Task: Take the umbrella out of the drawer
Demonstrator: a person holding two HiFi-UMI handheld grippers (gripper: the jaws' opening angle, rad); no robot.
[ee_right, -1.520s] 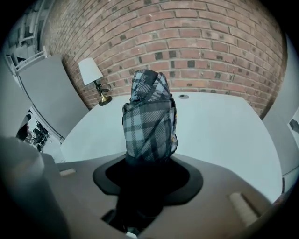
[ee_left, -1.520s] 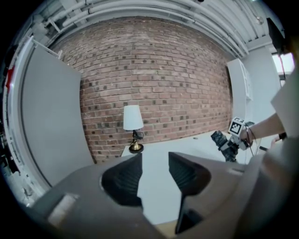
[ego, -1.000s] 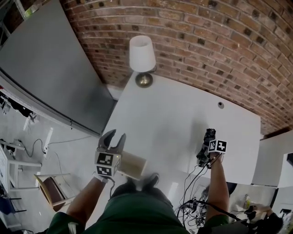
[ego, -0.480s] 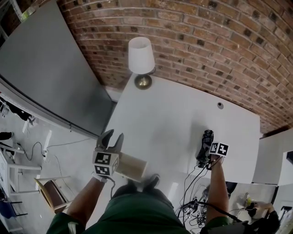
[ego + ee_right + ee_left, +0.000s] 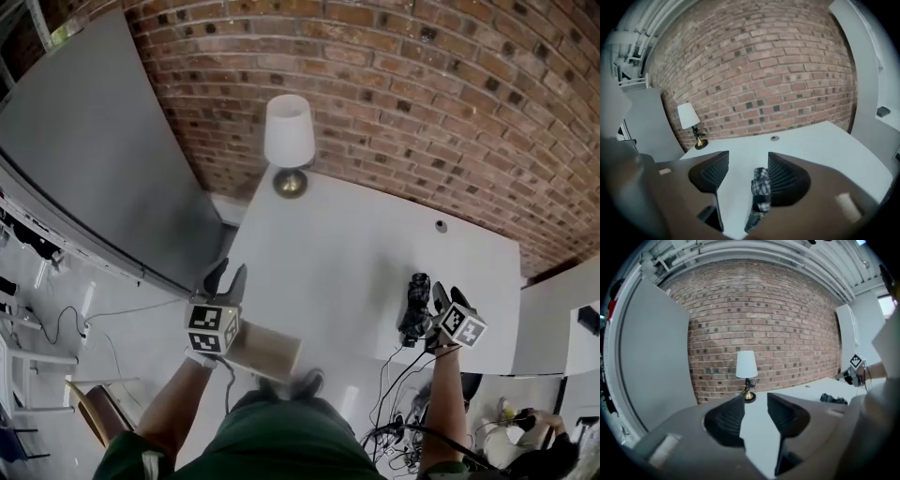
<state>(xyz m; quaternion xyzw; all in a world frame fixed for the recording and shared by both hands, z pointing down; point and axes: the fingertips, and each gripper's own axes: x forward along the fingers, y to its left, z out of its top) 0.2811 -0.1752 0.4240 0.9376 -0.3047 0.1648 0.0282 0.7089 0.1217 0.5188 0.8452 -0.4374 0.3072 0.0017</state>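
The folded dark plaid umbrella point(image 5: 414, 305) lies on the white table point(image 5: 356, 234), close to its front right edge. My right gripper point(image 5: 441, 298) hovers just to the right of it and above it, open and not touching it. In the right gripper view the umbrella point(image 5: 761, 190) lies on the table below the right gripper's point(image 5: 747, 164) spread jaws. My left gripper point(image 5: 227, 278) is at the table's front left corner, beside the pulled-out wooden drawer point(image 5: 267, 347). Its jaws are closing with nothing between them point(image 5: 754, 404).
A white-shaded lamp point(image 5: 289, 136) stands at the table's back left corner, against the brick wall. A cable hole point(image 5: 440, 226) sits at the table's back right. A grey panel point(image 5: 103, 159) stands to the left. Cables point(image 5: 403, 412) hang below the front edge.
My right gripper has lifted off the umbrella and opened wider; the umbrella stays on the table. My left gripper has risen a little by the drawer.
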